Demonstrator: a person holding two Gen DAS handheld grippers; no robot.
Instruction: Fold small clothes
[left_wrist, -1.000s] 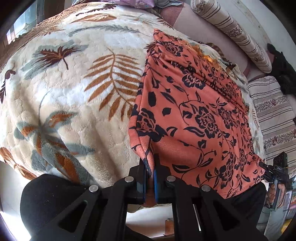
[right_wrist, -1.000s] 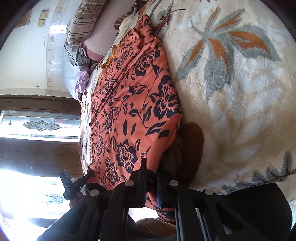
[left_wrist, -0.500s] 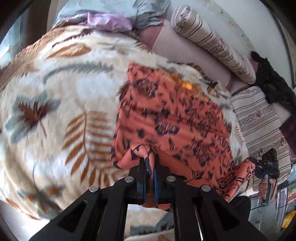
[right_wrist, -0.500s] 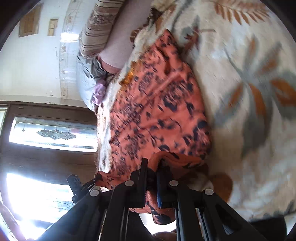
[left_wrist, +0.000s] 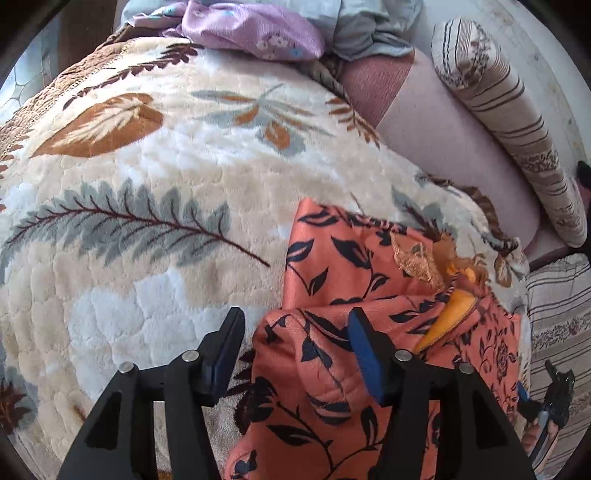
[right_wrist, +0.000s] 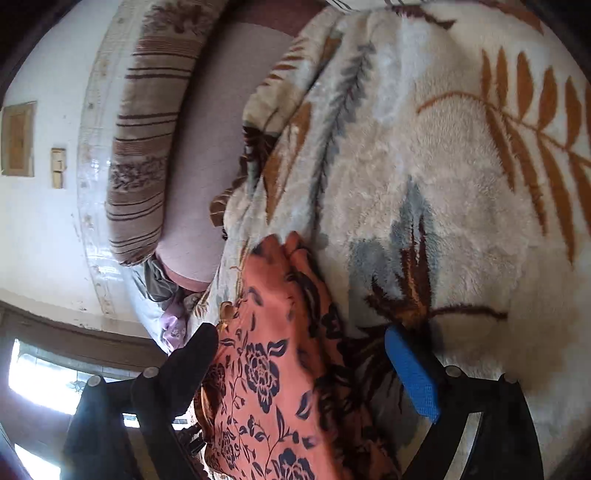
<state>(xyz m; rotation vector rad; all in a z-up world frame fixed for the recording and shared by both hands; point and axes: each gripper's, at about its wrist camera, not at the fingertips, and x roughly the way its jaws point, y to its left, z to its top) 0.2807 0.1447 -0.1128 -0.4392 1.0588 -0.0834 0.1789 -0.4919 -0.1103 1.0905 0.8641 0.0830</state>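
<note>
A: Left wrist view first. How will the cloth (left_wrist: 332, 369) handle?

B: I'd judge it light, thin and limp. It sags and creases on the blanket (left_wrist: 155, 184), so it should slip if pinched loosely. Best taken at a corner or along the folded edge.

A: And the left gripper (left_wrist: 295, 350)?

B: Its jaws have just been opening. The doubled edge lies between them, but the pads stand apart and do not press on it, so it is released.

A: Right wrist view?

B: Same cloth (right_wrist: 273, 369), lying on the blanket (right_wrist: 461, 184) near the bolster (right_wrist: 144, 147). The right gripper (right_wrist: 314, 369) has also just been opening, very wide. The cloth sits between the jaws, close to the black finger (right_wrist: 184, 369), clear of the blue pad (right_wrist: 413, 376). Nothing is gripped.
</note>
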